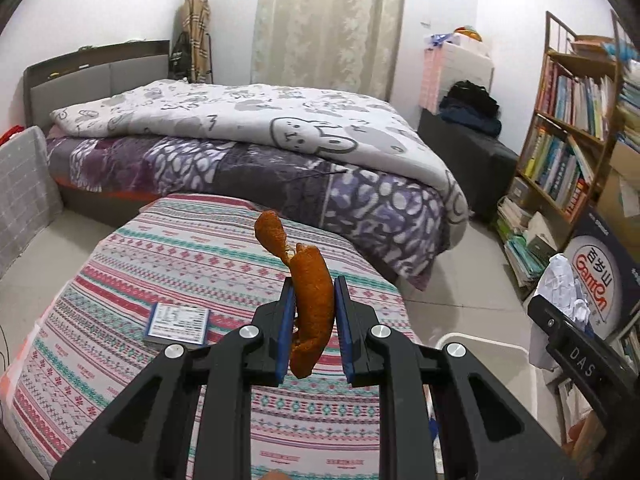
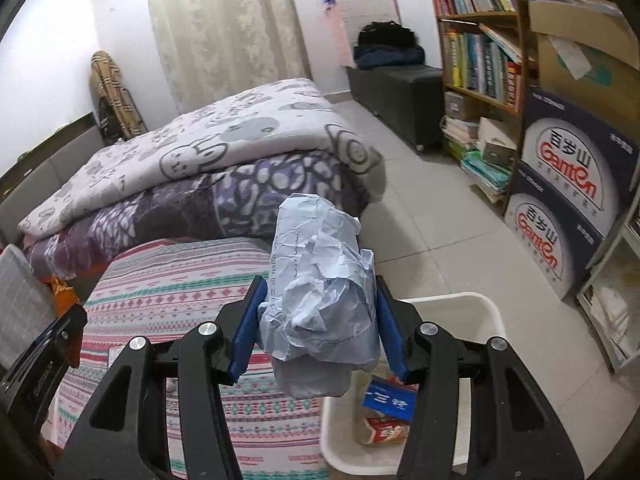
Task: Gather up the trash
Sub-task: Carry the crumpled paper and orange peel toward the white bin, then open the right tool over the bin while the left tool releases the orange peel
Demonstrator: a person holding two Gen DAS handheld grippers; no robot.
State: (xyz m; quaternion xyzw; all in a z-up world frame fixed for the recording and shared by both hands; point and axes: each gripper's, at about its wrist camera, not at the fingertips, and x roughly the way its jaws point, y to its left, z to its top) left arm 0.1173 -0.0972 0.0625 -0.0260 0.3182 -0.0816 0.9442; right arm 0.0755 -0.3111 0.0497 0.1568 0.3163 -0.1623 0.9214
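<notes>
Trash fills both grippers. The left gripper (image 1: 314,312) is nearly closed, its blue pads pinching a curled strip of orange peel (image 1: 310,300) that sticks up past the fingertips, above the bench (image 1: 160,248) with its striped patterned cloth. A small booklet (image 1: 178,324) lies flat on that cloth, to the left of the gripper.

The right gripper (image 2: 320,320) stands about half open, clamped on a crumpled wad of pale blue-white paper (image 2: 320,300) that bulges above and below the pads. Below it and to the right, just beside the bench edge, a white bin (image 2: 452,308) stands on the tiled floor (image 2: 440,216); inside lie a blue packet (image 2: 390,398) and a red-and-white wrapper (image 2: 386,430).

Behind the bench is a bed (image 1: 240,148) with a rabbit-print quilt. A bookshelf (image 2: 480,48) and stacked Ganten boxes (image 2: 568,184) line the right wall.
</notes>
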